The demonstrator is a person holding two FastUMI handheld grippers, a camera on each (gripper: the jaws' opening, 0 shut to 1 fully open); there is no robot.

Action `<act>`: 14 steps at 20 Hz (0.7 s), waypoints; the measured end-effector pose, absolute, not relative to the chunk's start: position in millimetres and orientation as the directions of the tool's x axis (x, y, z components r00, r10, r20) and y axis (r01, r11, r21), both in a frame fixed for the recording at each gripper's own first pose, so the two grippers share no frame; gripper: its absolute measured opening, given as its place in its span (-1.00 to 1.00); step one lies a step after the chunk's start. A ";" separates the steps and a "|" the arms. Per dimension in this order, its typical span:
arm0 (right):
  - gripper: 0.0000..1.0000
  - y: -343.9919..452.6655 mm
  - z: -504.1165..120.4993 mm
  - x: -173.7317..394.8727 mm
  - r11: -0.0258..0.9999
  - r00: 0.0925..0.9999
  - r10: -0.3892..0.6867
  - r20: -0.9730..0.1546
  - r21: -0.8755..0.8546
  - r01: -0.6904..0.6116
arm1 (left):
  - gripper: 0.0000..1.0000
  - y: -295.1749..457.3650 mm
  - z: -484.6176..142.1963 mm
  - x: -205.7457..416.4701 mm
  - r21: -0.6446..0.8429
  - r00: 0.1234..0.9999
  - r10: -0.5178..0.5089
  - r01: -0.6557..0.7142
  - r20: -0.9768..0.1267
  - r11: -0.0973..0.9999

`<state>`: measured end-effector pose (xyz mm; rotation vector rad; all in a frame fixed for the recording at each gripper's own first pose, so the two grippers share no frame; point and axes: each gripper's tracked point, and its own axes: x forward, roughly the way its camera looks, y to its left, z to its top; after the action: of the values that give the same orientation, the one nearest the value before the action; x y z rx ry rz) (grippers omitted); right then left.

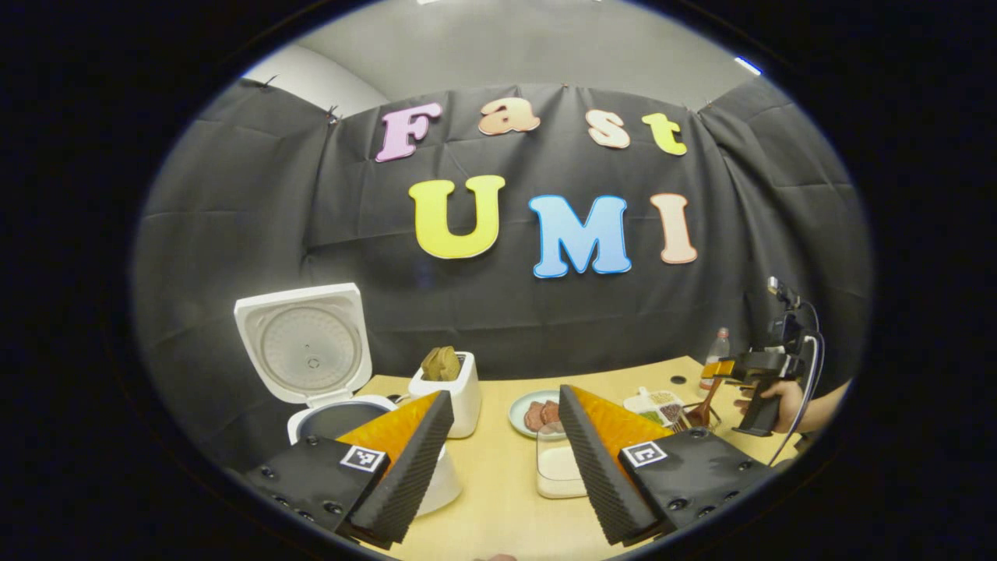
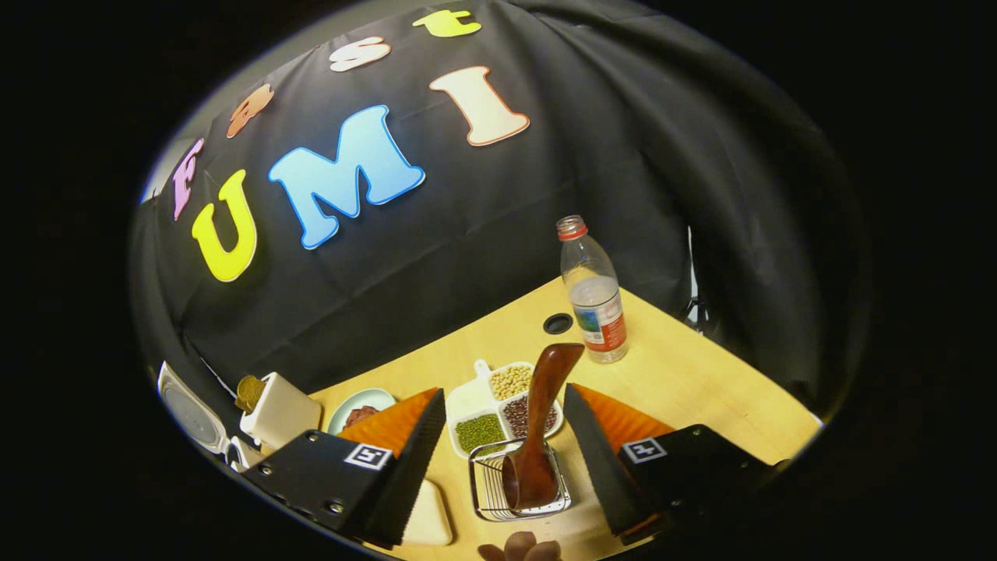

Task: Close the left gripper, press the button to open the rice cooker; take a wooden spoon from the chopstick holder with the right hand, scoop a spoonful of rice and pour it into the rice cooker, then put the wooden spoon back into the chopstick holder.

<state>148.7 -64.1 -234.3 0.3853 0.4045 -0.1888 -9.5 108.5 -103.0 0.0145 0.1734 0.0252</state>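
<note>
Right gripper view: right claw (image 2: pixel 505 436) stood open above the chopstick holder (image 2: pixel 520 489), wooden spoon (image 2: pixel 537 436) inside.
Left claw (image 1: pixel 505 444): open.
Rice cooker (image 1: pixel 327 389): lid up, far left on bench (image 1: pixel 506 499).

Demo booth; cloth wall (image 1: pixel 234 202); kitchen props on table (image 2: pixel 701 382)

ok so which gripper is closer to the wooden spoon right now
Right. The right gripper hangs open just above the wooden spoon in its wire holder; the left gripper is across the table, by the rice cooker.
</note>
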 end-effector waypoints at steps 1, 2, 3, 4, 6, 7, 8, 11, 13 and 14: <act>0.87 -66.8 -229.5 143.2 0.926 0.902 -0.111 -0.416 0.286 0.246 | 0.80 107.2 -101.9 -5.9 0.007 0.986 0.022 -0.021 -0.166 1.000; 0.87 -68.4 -224.2 136.0 0.942 0.904 -0.112 -0.413 0.246 0.229 | 0.80 105.9 -100.3 -3.0 -0.003 0.987 0.018 -0.019 -0.161 1.000; 0.87 -68.4 -216.7 130.2 0.954 0.906 -0.107 -0.409 0.213 0.209 | 0.89 106.0 -99.1 -0.6 -0.010 0.987 0.019 -0.021 -0.158 1.000; 0.87 -65.3 -206.4 123.7 0.964 0.913 -0.092 -0.397 0.195 0.182 | 0.80 108.0 -96.5 2.2 -0.012 0.988 0.026 -0.028 -0.154 1.000; 0.87 -65.5 -184.4 111.6 0.974 0.928 -0.083 -0.365 0.167 0.153 | 0.82 114.0 -90.1 5.8 -0.022 0.989 0.044 -0.048 -0.140 0.999; 0.87 -66.3 -174.6 105.0 0.977 0.932 -0.085 -0.351 0.155 0.147 | 0.97 117.5 -88.0 8.4 -0.030 0.989 0.052 -0.057 -0.136 0.998; 0.87 -67.3 -164.8 99.3 0.979 0.937 -0.089 -0.338 0.143 0.144 | 0.97 122.9 -84.4 10.5 -0.034 0.989 0.064 -0.069 -0.135 0.997; 0.87 -65.9 -138.5 85.5 0.986 0.948 -0.068 -0.311 0.126 0.112 | 0.83 154.2 -73.4 15.9 -0.032 0.984 0.123 -0.128 -0.128 0.991; 0.88 -63.1 -122.1 78.0 0.987 0.957 -0.045 -0.288 0.132 0.087 | 0.90 187.4 -63.8 19.6 -0.031 0.975 0.179 -0.184 -0.130 0.982; 0.88 -61.3 -115.3 74.7 0.989 0.960 -0.037 -0.278 0.130 0.076 | 0.90 205.3 -58.5 22.2 -0.034 0.969 0.211 -0.217 -0.132 0.976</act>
<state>74.7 -61.3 -115.3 0.1404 0.2788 -0.0576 22.2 205.3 -58.5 -0.0483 0.1284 0.2163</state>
